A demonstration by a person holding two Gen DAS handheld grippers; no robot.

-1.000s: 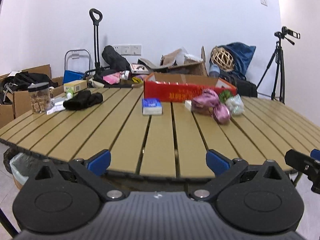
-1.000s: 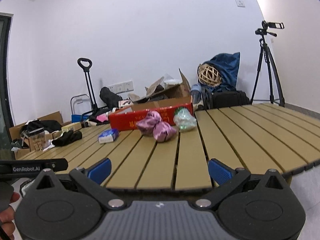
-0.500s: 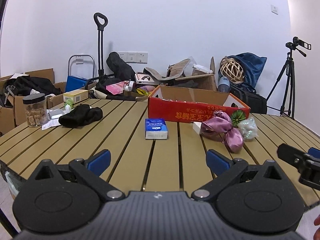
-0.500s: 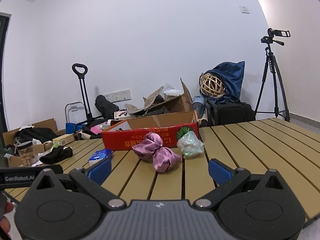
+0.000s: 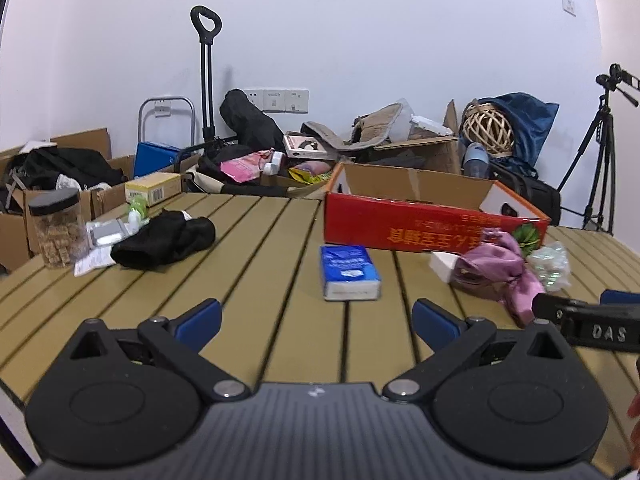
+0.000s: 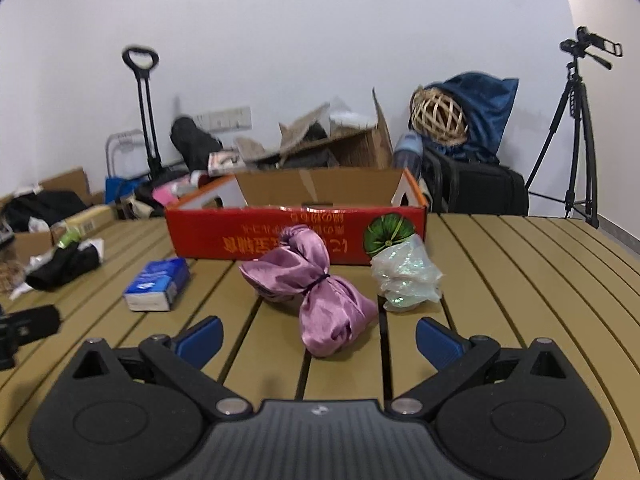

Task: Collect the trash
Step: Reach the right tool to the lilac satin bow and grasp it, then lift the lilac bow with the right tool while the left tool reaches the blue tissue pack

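Note:
On the slatted table [image 5: 256,264] lie a blue tissue pack [image 5: 347,271], a purple satin bundle [image 6: 310,288] and a crumpled clear plastic wrap [image 6: 408,278], all in front of an open red cardboard box [image 6: 296,232]. A black cloth [image 5: 164,240] lies at the left. My left gripper [image 5: 316,318] is open, low over the table, just short of the tissue pack [image 6: 158,283]. The right gripper [image 6: 318,338] is open too, its fingers either side of the near end of the purple bundle [image 5: 500,268].
A lidded jar of snacks [image 5: 58,228], papers and a small green bottle [image 5: 138,210] sit at the table's left edge. Behind the table are cardboard boxes, bags, a trolley handle [image 5: 206,76] and a camera tripod [image 6: 576,132] at the right.
Both grippers have moved forward over the table towards the items and tilted down a little. The tissue pack and purple bundle now look much nearer. Jaws stay open.

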